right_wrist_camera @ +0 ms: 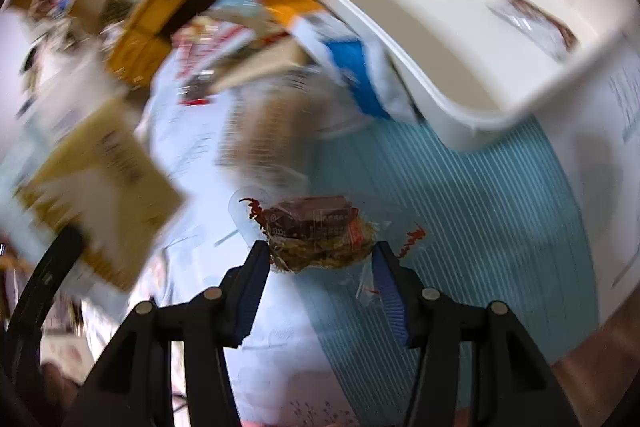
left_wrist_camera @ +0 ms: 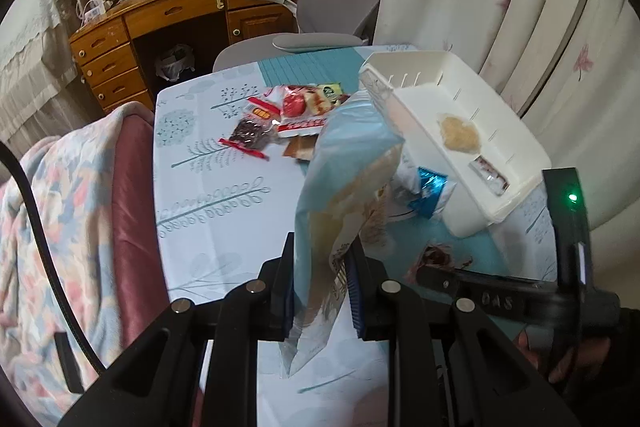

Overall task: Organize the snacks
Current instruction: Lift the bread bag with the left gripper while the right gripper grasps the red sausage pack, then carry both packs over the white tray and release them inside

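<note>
You are gripping 1 pale blue bag [left_wrist_camera: 344, 187] in your closed left gripper [left_wrist_camera: 322, 291] and 1 clear-wrapped snack [right_wrist_camera: 320, 231] in your half-open right gripper [right_wrist_camera: 320, 279], while 2 snacks are lying in the white tray [left_wrist_camera: 516, 203].

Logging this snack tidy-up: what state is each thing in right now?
left gripper: shut on the pale blue snack bag, lifted.
right gripper: shut on the clear-wrapped snack.
white bin: open, two snacks inside.
snack pile: loose on the table.
</note>
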`<action>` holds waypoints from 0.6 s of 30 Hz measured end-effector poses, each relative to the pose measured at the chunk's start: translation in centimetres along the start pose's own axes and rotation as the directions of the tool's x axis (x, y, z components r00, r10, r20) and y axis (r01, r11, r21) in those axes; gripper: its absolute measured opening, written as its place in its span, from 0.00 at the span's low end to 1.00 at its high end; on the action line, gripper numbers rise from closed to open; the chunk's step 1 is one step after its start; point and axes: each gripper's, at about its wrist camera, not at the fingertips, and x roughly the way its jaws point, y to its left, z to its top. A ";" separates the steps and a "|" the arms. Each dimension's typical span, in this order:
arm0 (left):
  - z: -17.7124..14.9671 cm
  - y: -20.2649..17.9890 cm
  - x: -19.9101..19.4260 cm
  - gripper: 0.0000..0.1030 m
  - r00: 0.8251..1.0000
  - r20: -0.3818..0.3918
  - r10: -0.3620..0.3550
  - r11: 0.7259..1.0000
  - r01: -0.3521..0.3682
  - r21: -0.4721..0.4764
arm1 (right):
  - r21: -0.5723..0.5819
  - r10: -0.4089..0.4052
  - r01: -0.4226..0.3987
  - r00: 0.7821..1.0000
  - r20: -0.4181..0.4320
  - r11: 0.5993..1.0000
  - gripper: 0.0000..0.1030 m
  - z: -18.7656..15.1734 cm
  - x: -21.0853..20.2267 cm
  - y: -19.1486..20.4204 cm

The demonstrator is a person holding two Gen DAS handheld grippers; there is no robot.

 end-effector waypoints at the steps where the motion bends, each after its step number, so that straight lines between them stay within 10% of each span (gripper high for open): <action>1: 0.0 -0.4 -0.1 0.19 1.000 0.003 -0.003 1.000 0.003 -0.024 | -0.034 0.017 -0.017 1.000 0.007 0.999 0.52 0.2 -0.7 0.1; 18: 2.7 -10.1 -0.9 0.19 0.989 0.146 -0.009 0.985 0.034 -0.171 | -0.397 0.150 -0.089 0.981 0.125 0.913 0.52 5.6 -10.8 -2.7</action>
